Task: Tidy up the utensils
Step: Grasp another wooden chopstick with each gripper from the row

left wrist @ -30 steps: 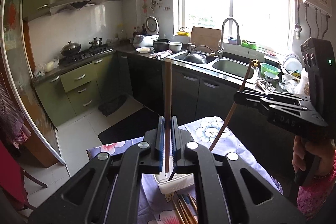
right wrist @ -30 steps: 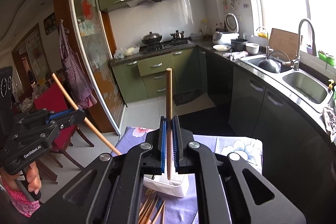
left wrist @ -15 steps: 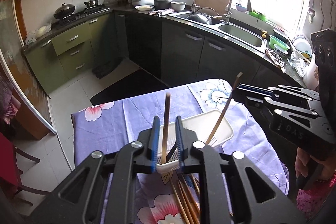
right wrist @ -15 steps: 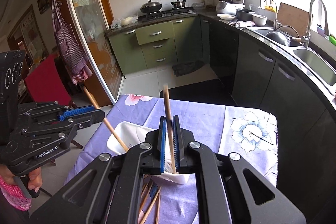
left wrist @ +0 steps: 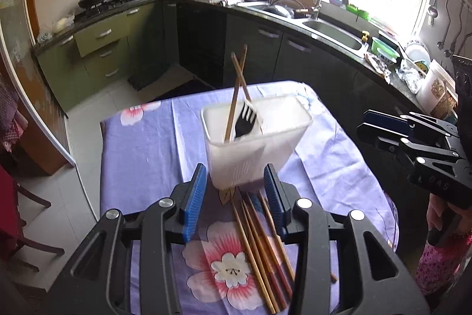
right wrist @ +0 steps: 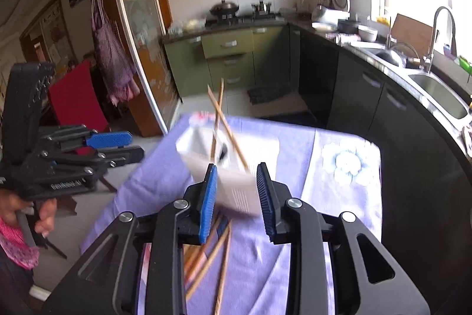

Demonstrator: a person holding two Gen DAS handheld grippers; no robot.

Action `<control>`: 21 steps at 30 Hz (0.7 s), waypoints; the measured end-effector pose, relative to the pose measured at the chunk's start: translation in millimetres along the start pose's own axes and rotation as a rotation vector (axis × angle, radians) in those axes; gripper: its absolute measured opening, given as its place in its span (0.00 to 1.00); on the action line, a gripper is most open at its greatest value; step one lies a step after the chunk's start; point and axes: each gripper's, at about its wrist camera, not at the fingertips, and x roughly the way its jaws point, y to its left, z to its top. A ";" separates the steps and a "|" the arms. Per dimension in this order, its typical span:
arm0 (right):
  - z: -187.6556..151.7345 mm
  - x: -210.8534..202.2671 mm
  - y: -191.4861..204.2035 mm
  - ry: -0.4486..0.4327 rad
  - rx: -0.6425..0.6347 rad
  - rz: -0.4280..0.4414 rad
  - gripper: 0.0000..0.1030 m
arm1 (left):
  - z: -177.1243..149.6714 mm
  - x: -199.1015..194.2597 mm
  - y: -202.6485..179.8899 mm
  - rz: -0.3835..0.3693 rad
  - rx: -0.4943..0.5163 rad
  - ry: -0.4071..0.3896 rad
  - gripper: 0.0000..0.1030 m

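The left claw is wide open and holds nothing. The right claw is also wide open and empty, and its view is blurred. Just ahead of both claws stands the white holder, a tall plastic box on the purple flowered surface. Inside it two chopsticks lean and cross each other above the rim, next to a black fork with the prongs up. Directly below the left claw, between its fingers and a little behind them, a bundle of loose chopsticks lies flat on the cloth, near the foot of the holder. In the right view the same loose sticks show under and slightly left of the right claw.

In my judgement these sticks are light, stiff and thin, and their smooth wood can slip or roll. It seems best to take one stick near its middle, across its length, so it does not swing when lifted. Because they lie close together and partly overlap, a claw may catch two at once or push the others away. The cloth is soft, so the fingertips can press down a little to get under the stick. The holder looks light and may tip if it is bumped.
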 end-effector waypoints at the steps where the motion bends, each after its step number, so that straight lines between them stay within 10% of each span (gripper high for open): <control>1: -13.7 7.5 -3.3 0.024 0.003 -0.014 0.27 | -10.6 9.6 -0.1 -0.003 -0.005 0.028 0.38; 11: -116.0 69.6 -43.2 0.211 0.102 -0.002 0.32 | -78.6 116.4 9.6 0.014 -0.094 0.281 0.33; 21: -124.3 69.0 -57.5 0.207 0.134 0.014 0.34 | -77.8 156.7 3.6 0.058 -0.104 0.347 0.25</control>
